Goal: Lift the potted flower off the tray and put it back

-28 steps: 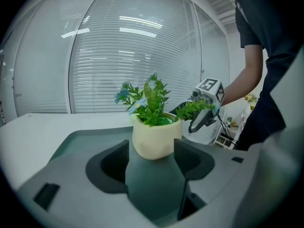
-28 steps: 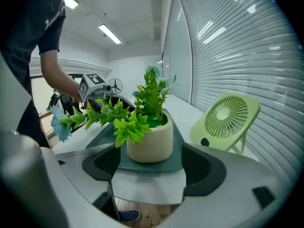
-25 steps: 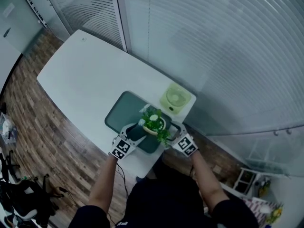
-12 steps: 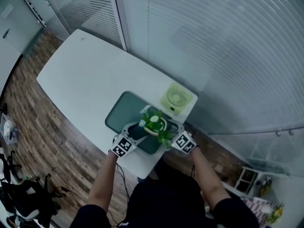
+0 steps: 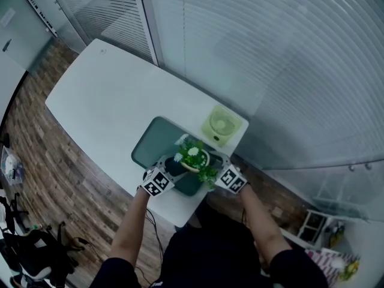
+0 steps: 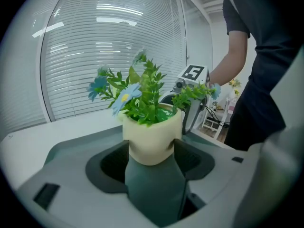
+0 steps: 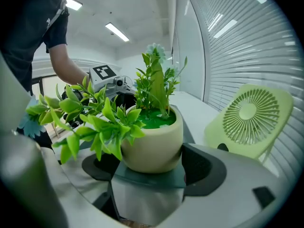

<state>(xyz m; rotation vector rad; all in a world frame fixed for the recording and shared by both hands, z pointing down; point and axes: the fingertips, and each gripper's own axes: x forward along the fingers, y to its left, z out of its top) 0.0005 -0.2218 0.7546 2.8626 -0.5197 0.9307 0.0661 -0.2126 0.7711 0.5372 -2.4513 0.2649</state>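
The potted flower (image 5: 193, 156), a cream pot with green leaves and pale blue blooms, stands upright over the near right end of the dark green tray (image 5: 151, 141). My left gripper (image 5: 174, 165) is shut on the pot's left side and my right gripper (image 5: 212, 168) on its right side. In the left gripper view the pot (image 6: 152, 137) is pinched between the two jaws, with the tray (image 6: 153, 196) just below it. In the right gripper view the pot (image 7: 154, 144) sits between the jaws the same way. I cannot tell whether its base touches the tray.
A light green desk fan (image 5: 221, 125) stands just beyond the tray at the white table's (image 5: 108, 95) right end, close to the pot (image 7: 249, 120). Glass walls with blinds run behind the table. Wooden floor lies on the left and near sides.
Both grippers and the pot between them have shifted slightly away from me, further over the tray. Both grips on the pot are unchanged.
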